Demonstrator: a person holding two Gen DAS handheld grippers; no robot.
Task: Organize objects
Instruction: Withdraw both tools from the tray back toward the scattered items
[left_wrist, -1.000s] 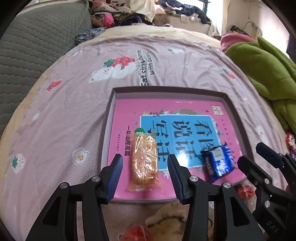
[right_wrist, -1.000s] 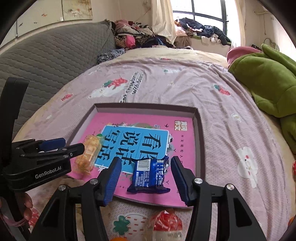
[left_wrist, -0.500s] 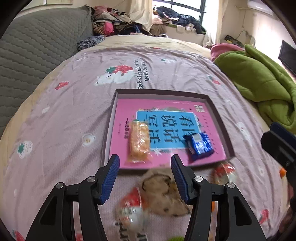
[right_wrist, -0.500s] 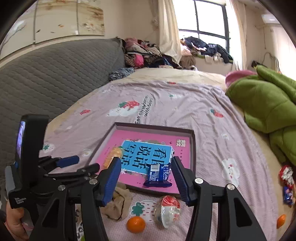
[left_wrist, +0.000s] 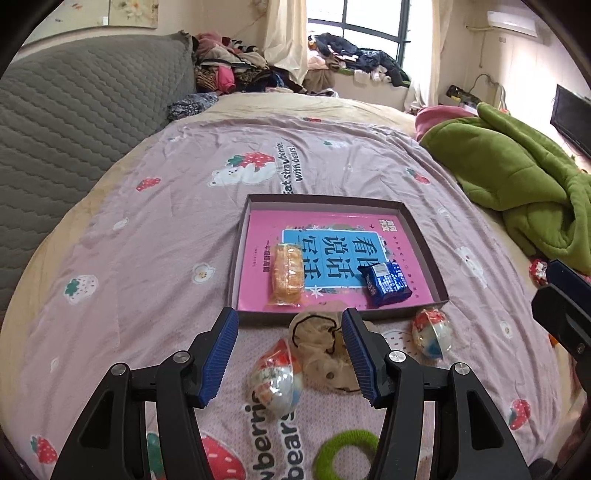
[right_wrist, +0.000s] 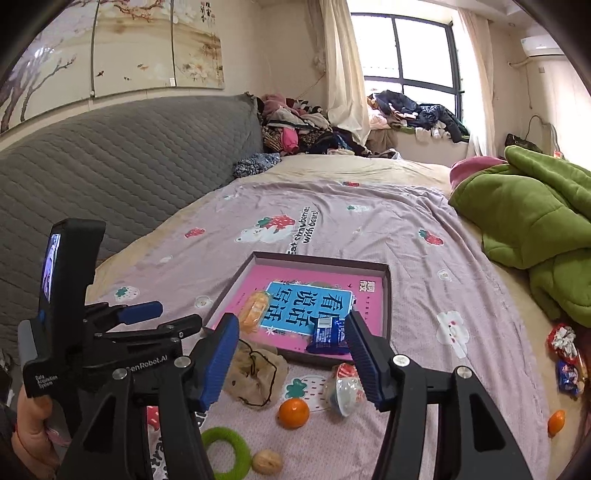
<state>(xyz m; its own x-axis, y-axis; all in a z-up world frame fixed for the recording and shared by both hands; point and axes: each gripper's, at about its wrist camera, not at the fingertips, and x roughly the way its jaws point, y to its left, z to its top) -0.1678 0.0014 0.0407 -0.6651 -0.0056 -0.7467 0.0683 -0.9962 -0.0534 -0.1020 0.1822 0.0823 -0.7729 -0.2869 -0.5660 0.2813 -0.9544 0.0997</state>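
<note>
both hand-held grippers are now pulled back and raised from the tray (left_wrist: 424, 236). the left hand-held gripper (left_wrist: 290, 354), a second ago straddling the orange snack packet (left_wrist: 288, 273), now hangs over the beige pouch (left_wrist: 321, 347) on the bed, jaws a little wider. the right hand-held gripper (right_wrist: 291, 354) has left the blue packet (right_wrist: 327, 334), its jaws opening with nothing pressed between them. more of the bed shows: a green ring (right_wrist: 221, 450), an orange (right_wrist: 293, 413), what seems a walnut (right_wrist: 266, 461).

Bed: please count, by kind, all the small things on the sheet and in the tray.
Snack packets in the tray: 2
Wrapped snacks on the sheet: 2
Clear capsules: 2
Oranges: 2
Cloth pouch: 1
Green ring: 1
Walnut: 1
Total: 11
</note>
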